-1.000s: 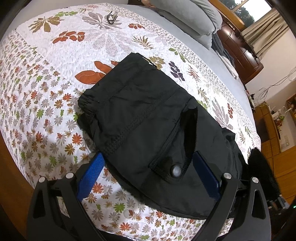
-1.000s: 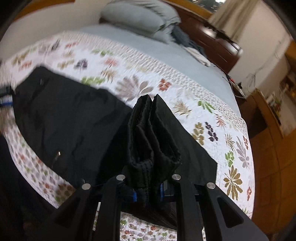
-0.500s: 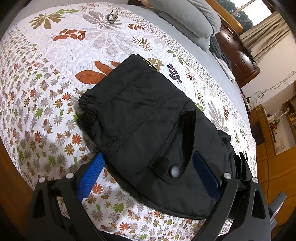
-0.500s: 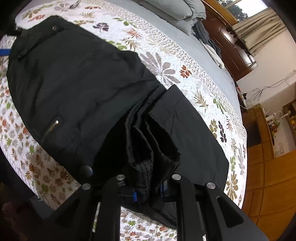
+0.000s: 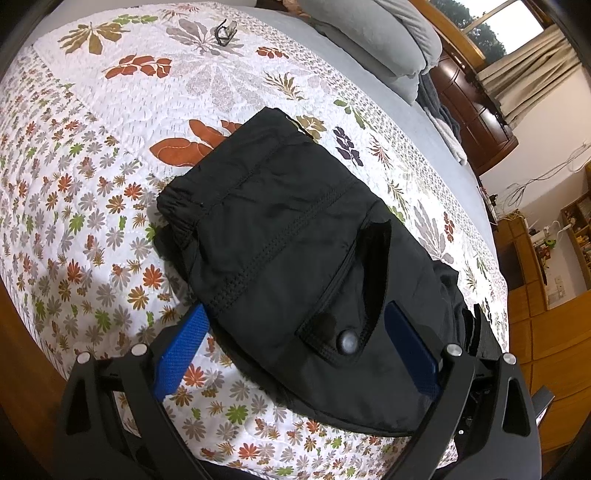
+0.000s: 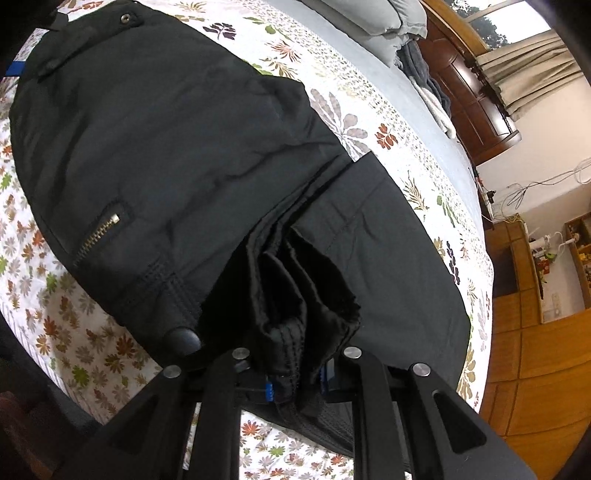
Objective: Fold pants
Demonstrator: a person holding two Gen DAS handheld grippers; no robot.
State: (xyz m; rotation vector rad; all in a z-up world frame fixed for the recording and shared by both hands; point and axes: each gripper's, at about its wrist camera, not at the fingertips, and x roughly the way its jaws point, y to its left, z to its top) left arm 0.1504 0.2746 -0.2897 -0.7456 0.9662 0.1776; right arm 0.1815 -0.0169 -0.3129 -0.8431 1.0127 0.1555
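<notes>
Black pants (image 5: 288,251) lie on a floral quilt, waistband at the far end, a pocket flap with a round snap (image 5: 349,341) close to me. My left gripper (image 5: 295,343) is open, its blue pads either side of the pants' near edge. In the right wrist view the pants (image 6: 166,140) spread across the quilt, with a brass zipper (image 6: 98,236) at the left. My right gripper (image 6: 295,384) is shut on a bunched fold of the black cloth (image 6: 303,295), which stands up from its jaws.
The floral quilt (image 5: 92,184) covers the bed, whose near edge drops to a wooden floor (image 6: 535,369). Grey pillows (image 5: 376,40) lie at the headboard. A small dark clip (image 5: 223,31) sits on the far quilt. A wooden dresser (image 5: 472,107) stands beyond.
My right gripper has moved leftward and lower with the bunched cloth, bringing it over the spread pants. The left gripper has barely moved and stays open.
</notes>
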